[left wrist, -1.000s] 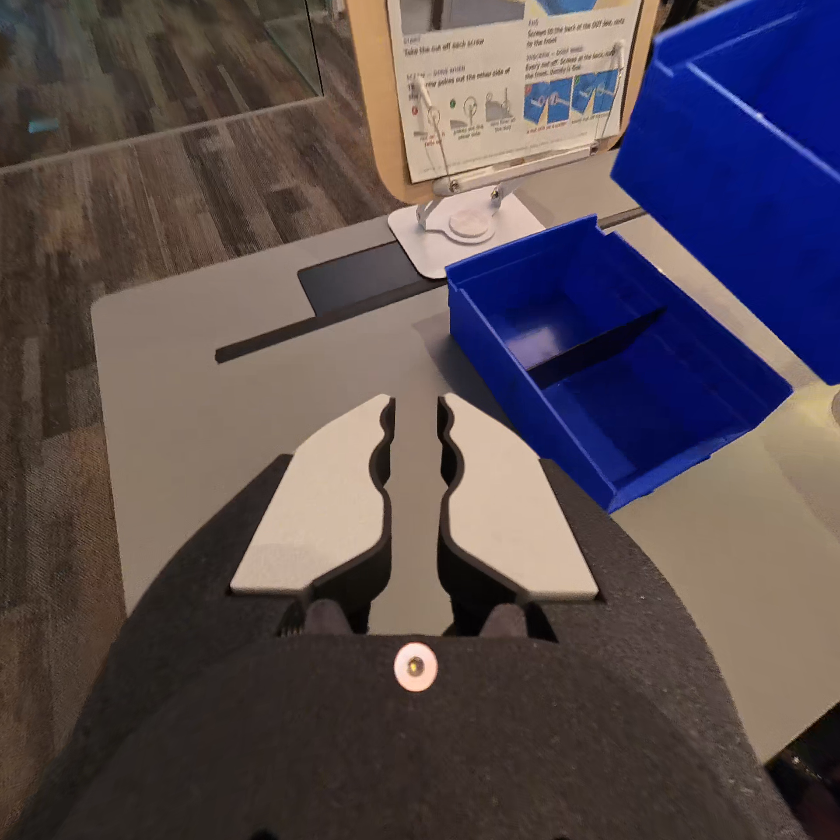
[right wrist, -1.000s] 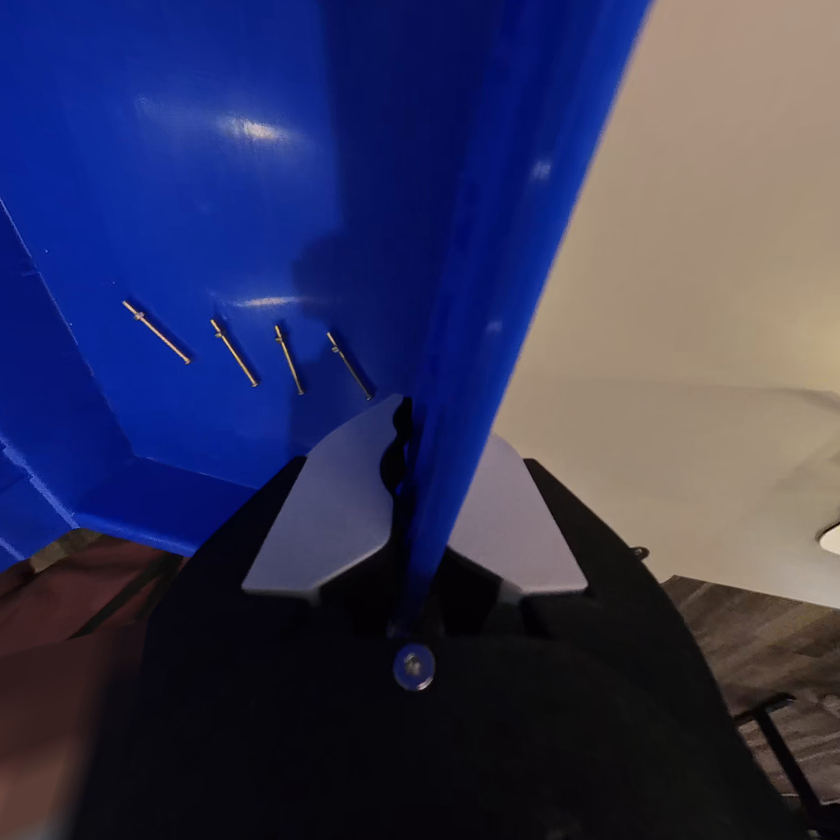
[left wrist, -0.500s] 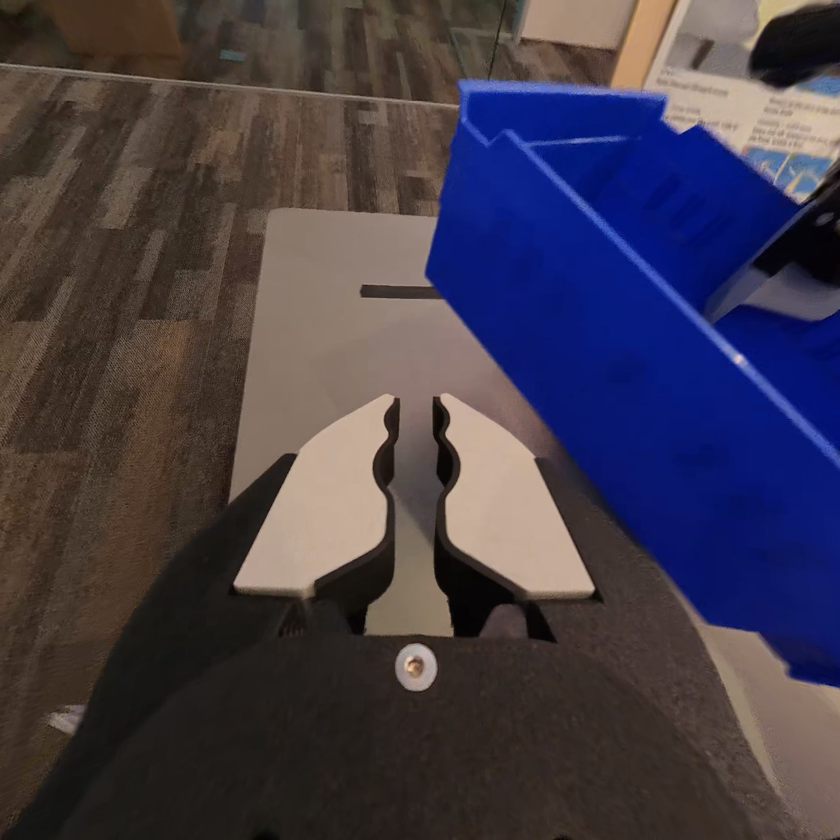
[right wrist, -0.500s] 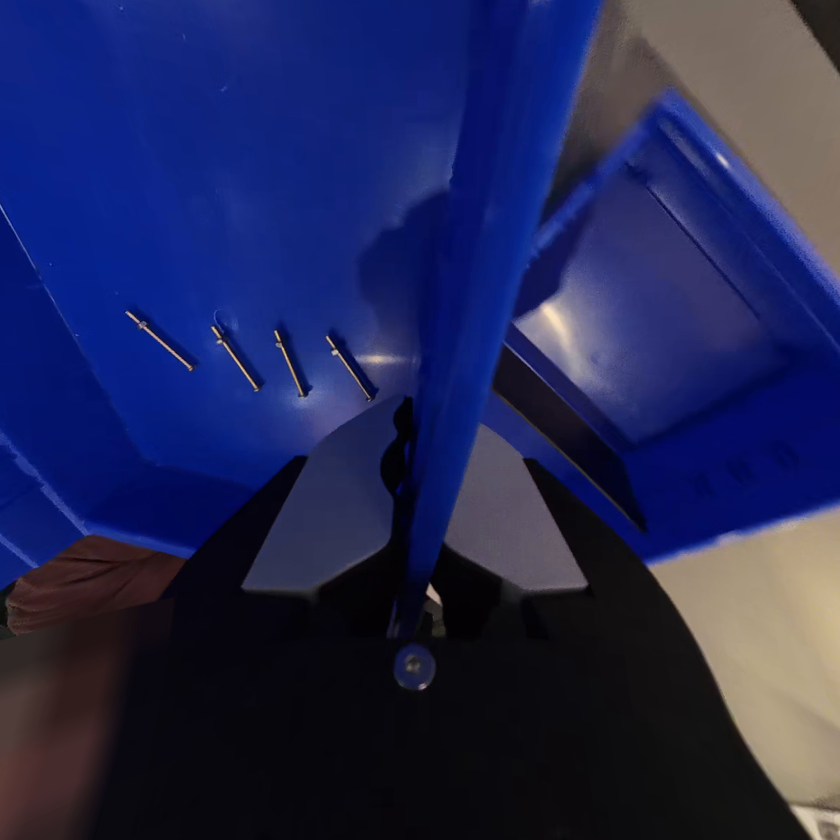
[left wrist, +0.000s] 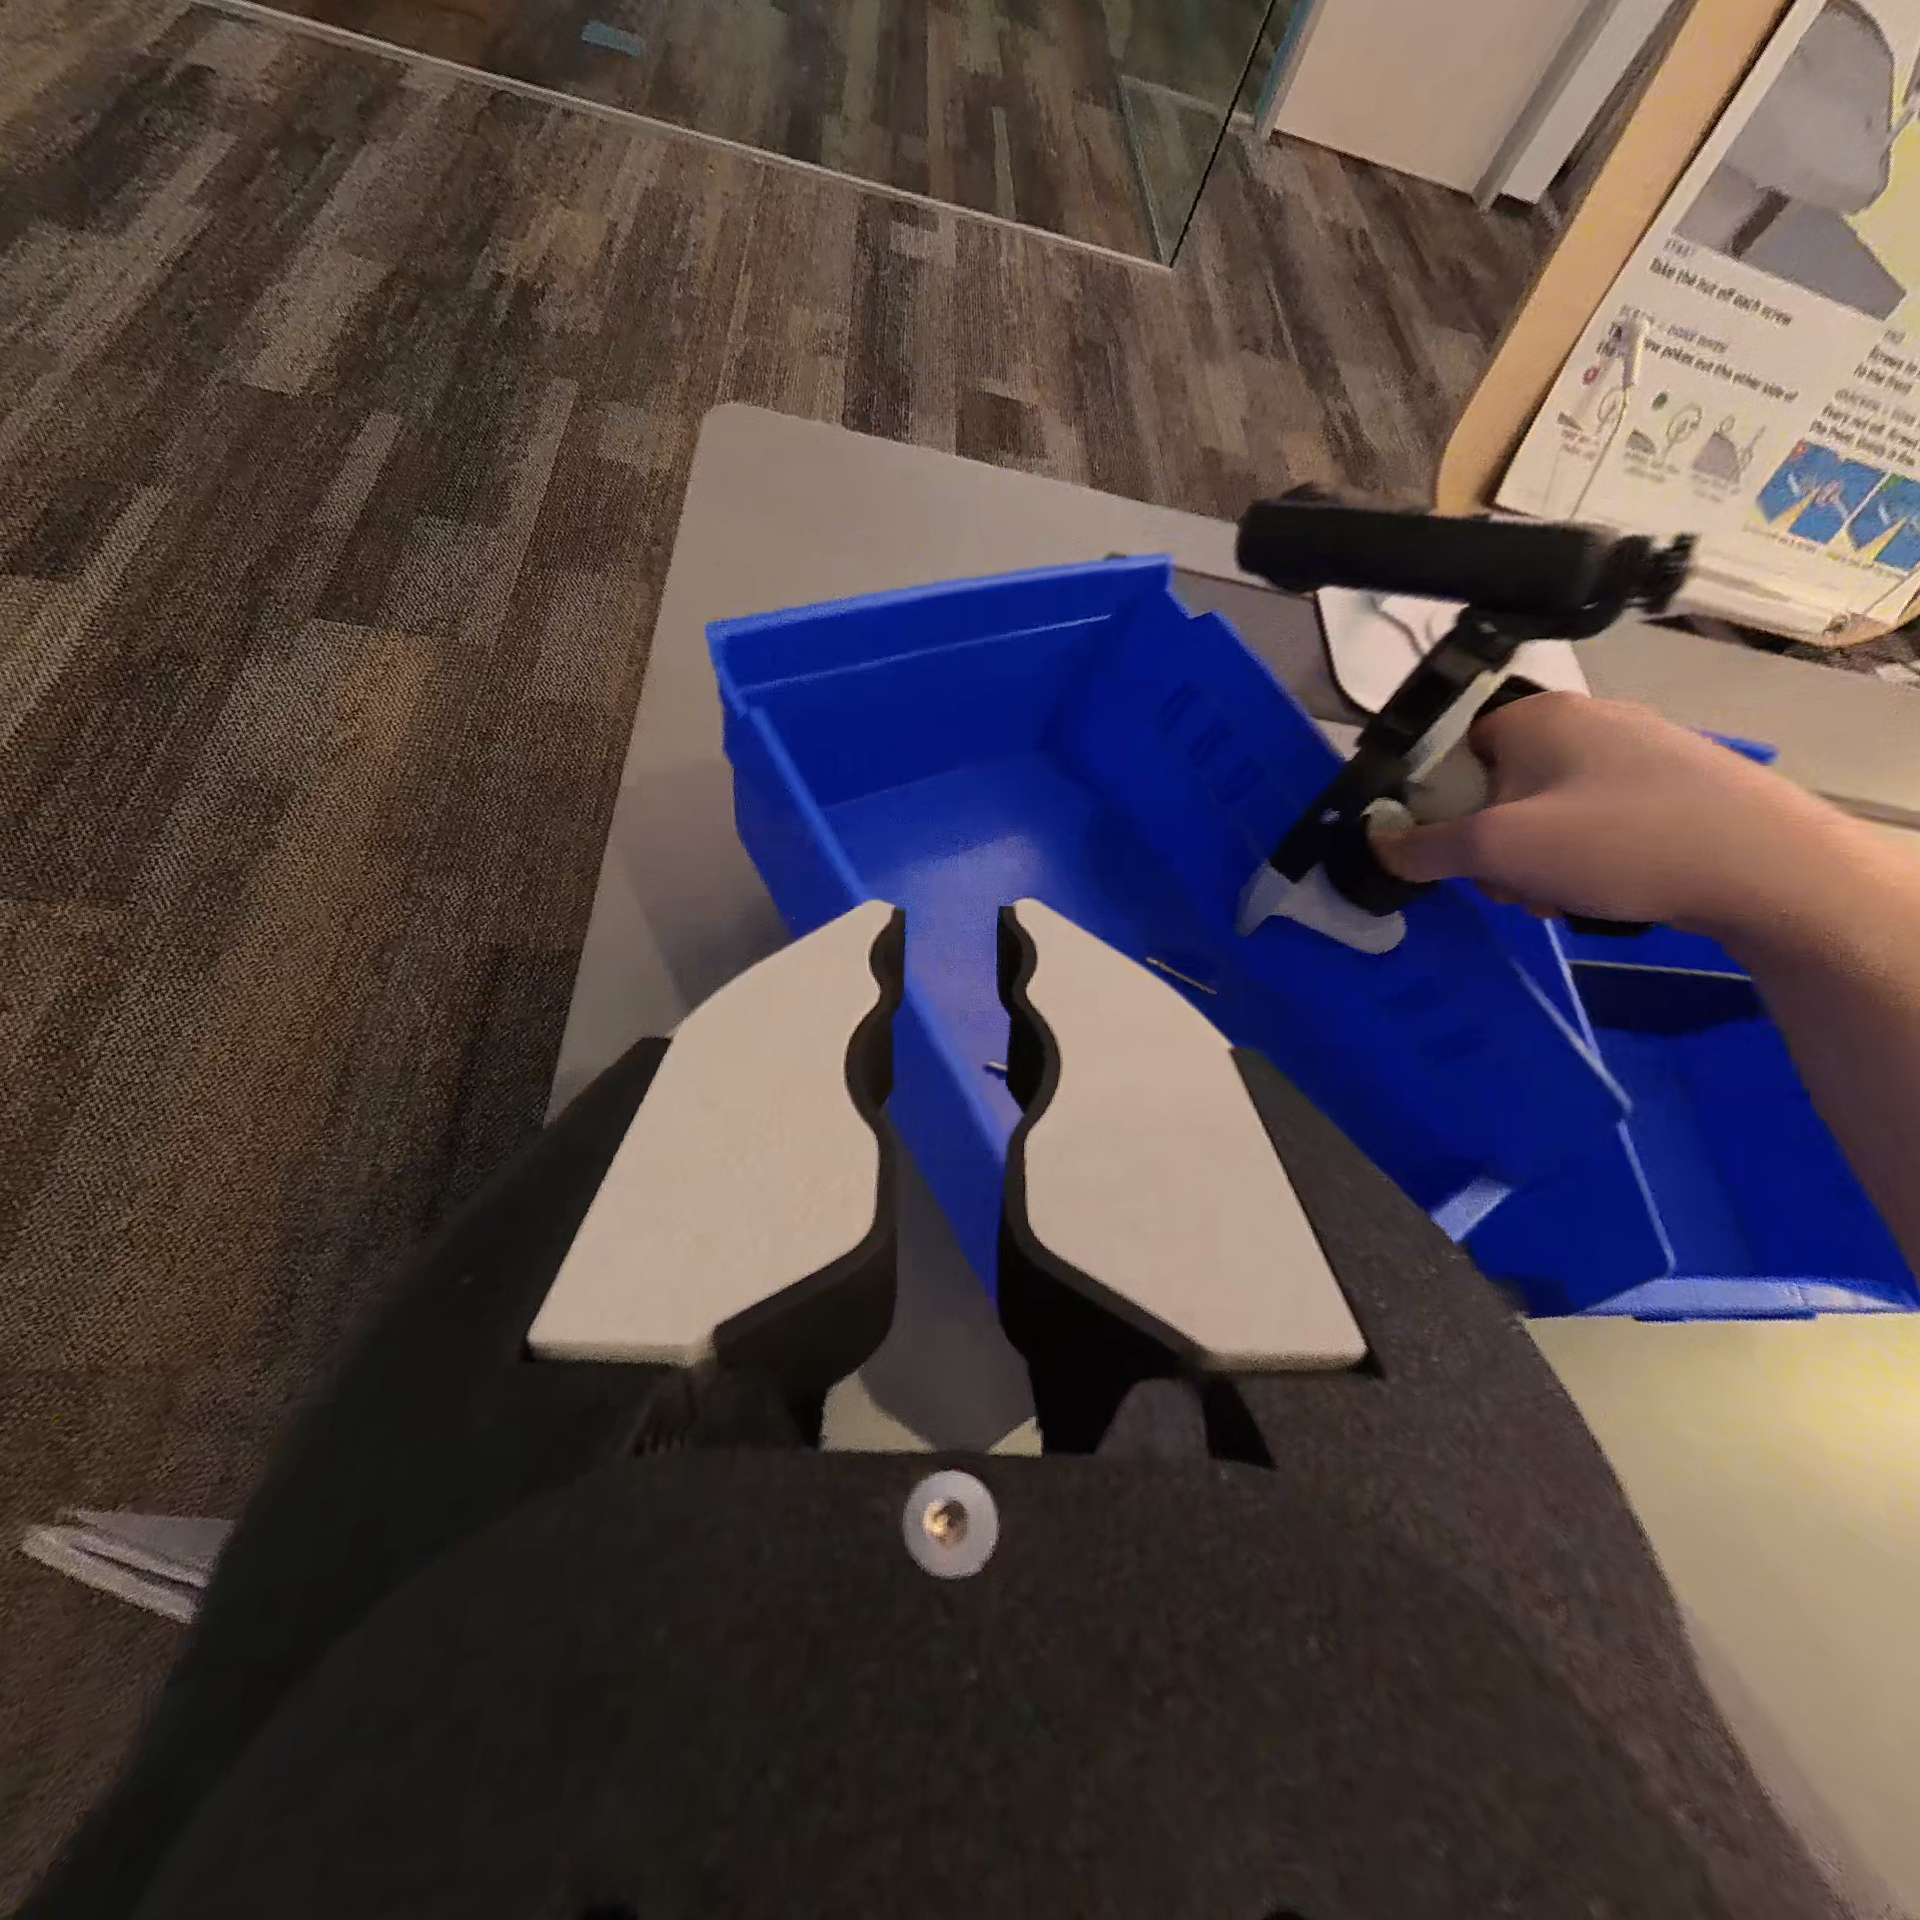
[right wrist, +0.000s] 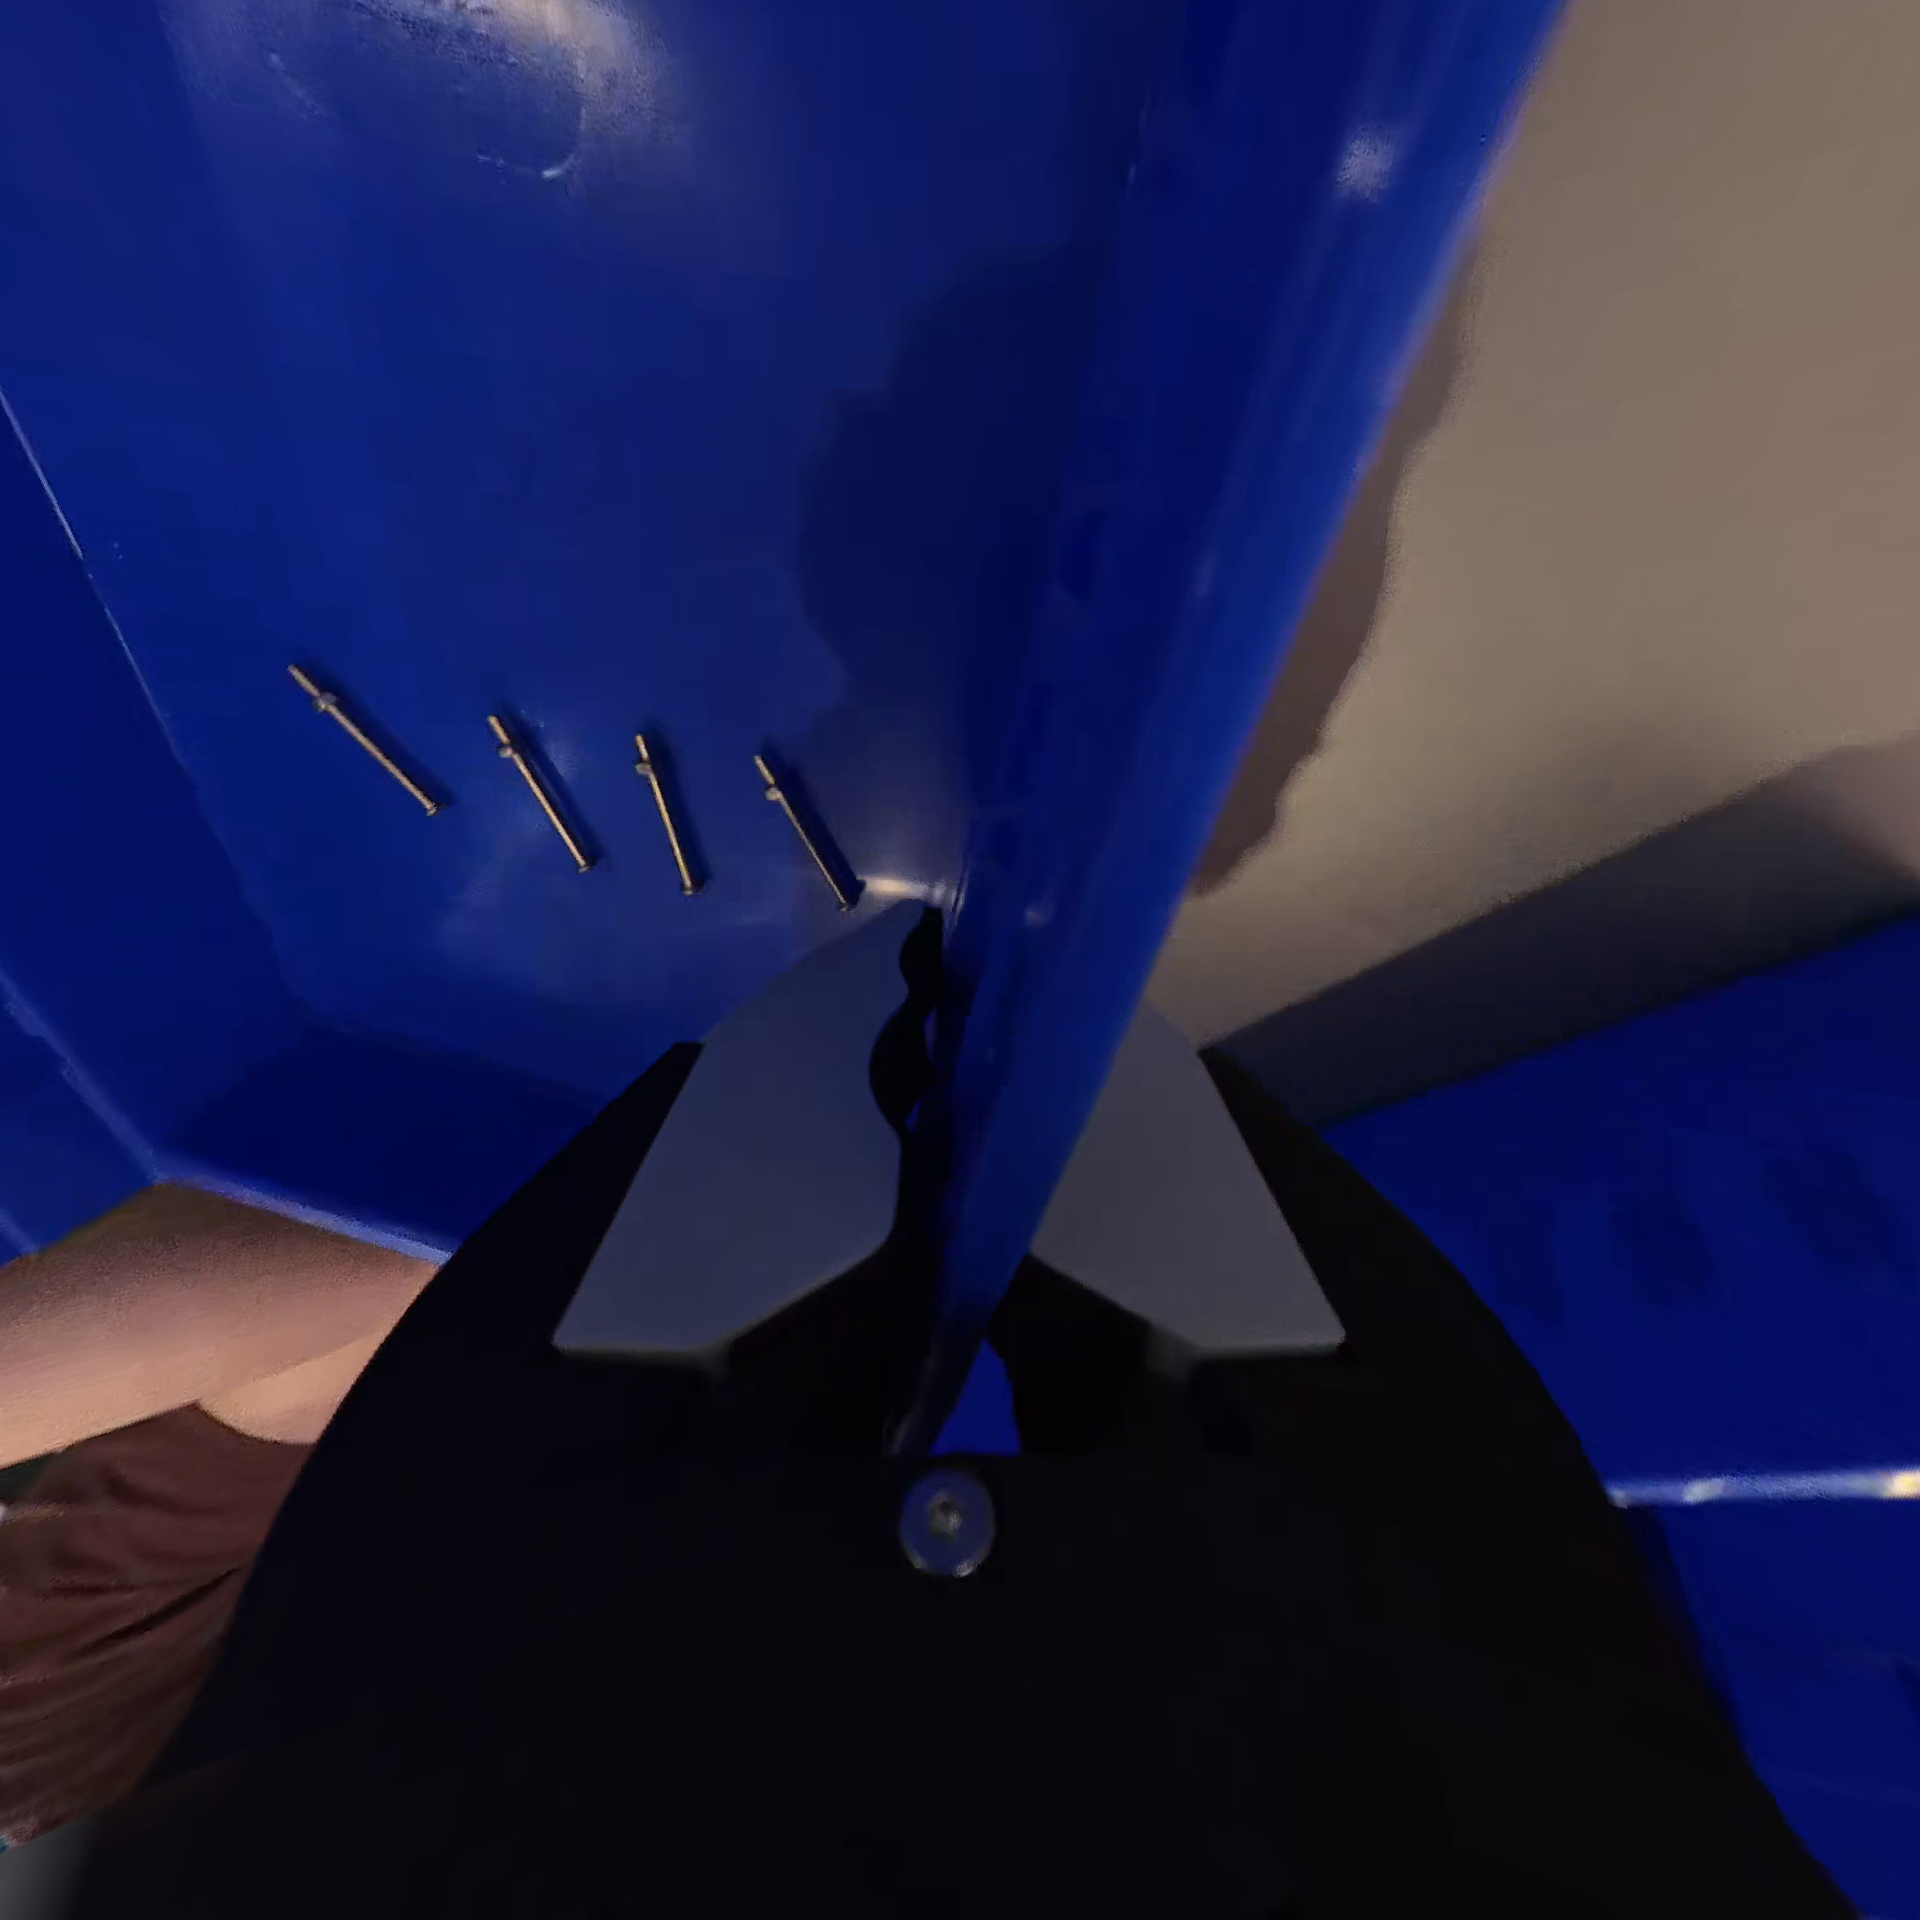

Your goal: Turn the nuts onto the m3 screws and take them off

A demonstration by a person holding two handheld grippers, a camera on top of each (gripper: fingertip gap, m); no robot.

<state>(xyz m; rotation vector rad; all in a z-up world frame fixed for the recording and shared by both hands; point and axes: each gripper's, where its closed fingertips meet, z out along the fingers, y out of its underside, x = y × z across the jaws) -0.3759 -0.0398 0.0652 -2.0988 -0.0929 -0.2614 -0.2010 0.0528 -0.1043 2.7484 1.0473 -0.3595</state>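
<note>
My right gripper (right wrist: pixel 966 935) is shut on the side wall of a blue bin (right wrist: pixel 1049 623). Several thin brass screws (right wrist: pixel 670 812), each with a small nut near one end, lie side by side on the bin's floor (right wrist: pixel 468 416). In the left wrist view the same bin (left wrist: pixel 935 665) is low over the grey table (left wrist: pixel 831 488), with the right gripper (left wrist: pixel 1309 920) clamped on its right wall and a hand holding it. One screw (left wrist: pixel 1179 975) shows on the bin floor. My left gripper (left wrist: pixel 951 925) is open and empty, just in front of the bin's near wall.
A second blue bin with a divider (left wrist: pixel 1766 1143) stands to the right, touching or just behind the first; it also shows in the right wrist view (right wrist: pixel 1662 1195). An instruction board on a stand (left wrist: pixel 1766 364) is at the back right. The table's left edge borders wood-pattern floor (left wrist: pixel 312 623). My right fingertips sit around 25 centimetres from my left ones.
My right gripper has brought the held bin down from the air to table level, left of the other bin. The left gripper's view has swung left and now faces this bin. The screws stayed in place.
</note>
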